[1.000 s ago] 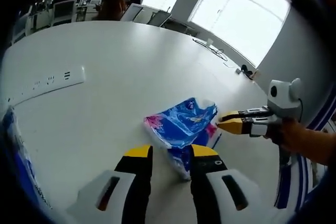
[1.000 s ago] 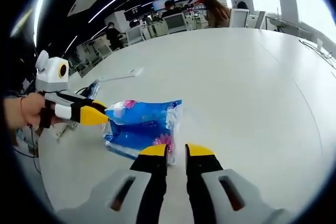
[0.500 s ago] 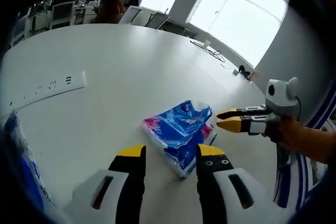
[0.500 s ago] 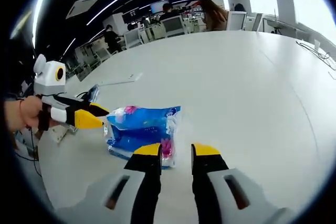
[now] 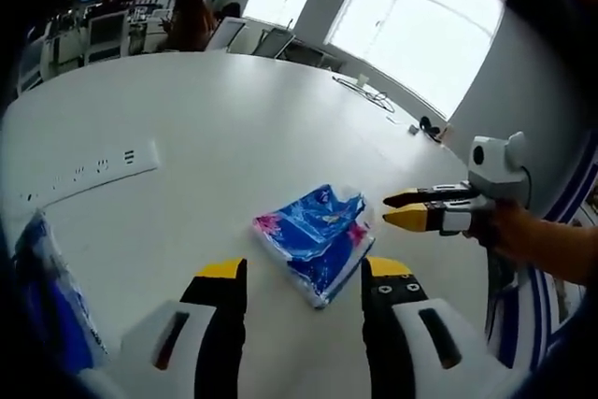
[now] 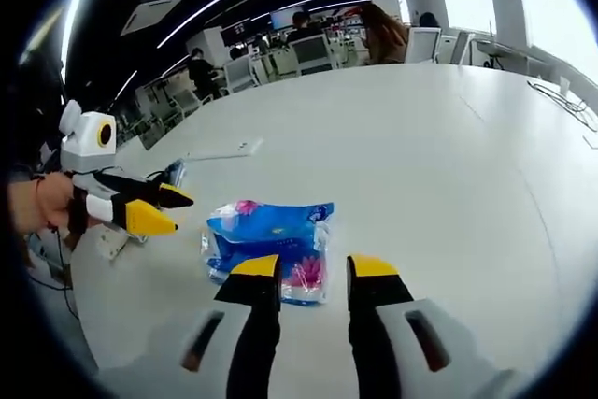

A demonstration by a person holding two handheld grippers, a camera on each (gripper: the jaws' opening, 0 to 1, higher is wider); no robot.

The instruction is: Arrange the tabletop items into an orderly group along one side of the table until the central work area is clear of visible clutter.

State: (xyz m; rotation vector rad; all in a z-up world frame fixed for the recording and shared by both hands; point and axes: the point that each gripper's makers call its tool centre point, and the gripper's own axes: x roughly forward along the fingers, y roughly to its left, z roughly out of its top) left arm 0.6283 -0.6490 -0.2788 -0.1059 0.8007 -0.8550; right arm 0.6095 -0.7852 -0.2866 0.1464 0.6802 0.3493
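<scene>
2 grippers flank 1 blue tissue pack (image 5: 313,240) (image 6: 269,245) lying flat on the white table (image 5: 234,128) (image 6: 448,156). Left gripper (image 5: 304,277) and right gripper (image 6: 315,271) both stand released, empty. Blue film with pink patches, crinkled at the 1 o'clock end, looks soft, light and slippery; pinching across the short sides seems best.

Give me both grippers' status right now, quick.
Left gripper: open, empty, jaws apart over the blue tissue pack on the white table.
Right gripper: open, empty, jaws apart near the same pack.
</scene>
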